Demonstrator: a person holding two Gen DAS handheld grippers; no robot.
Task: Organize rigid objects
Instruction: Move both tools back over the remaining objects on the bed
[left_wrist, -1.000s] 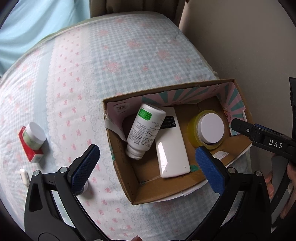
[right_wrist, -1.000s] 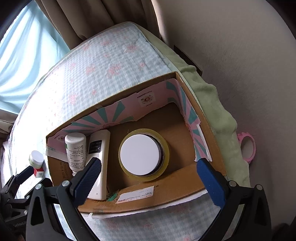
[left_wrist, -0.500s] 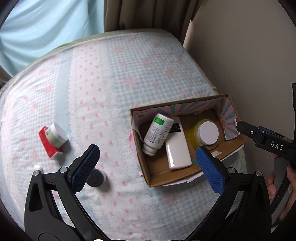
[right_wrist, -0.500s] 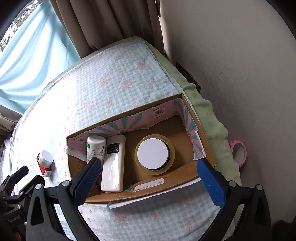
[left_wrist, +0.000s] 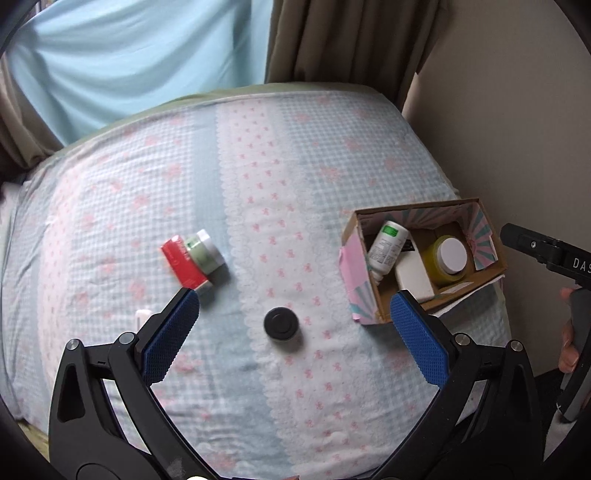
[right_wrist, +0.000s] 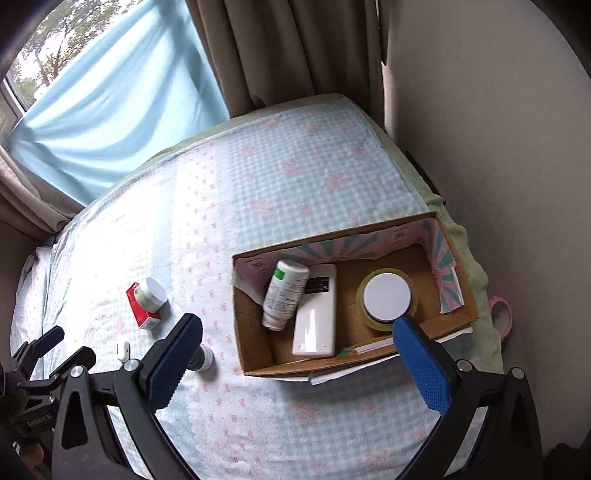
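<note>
We hold both the left gripper and the right gripper spread wide and empty above the bed, with the cardboard box already holding the white bottle, remote and tape roll. The black-capped jar, cream jar and red box lie loose on soft bedding, so we judge a downward pinch could tip or sink them; the box sits at the bed's wall-side edge and a nudge might push it off, while open sheet lies between the loose things and the box

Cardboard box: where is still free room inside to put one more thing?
Inside the brown cardboard box, bare floor shows behind the yellow tape roll, toward the right wall. The left half is crowded: the white pill bottle leans on the white remote control.
</note>
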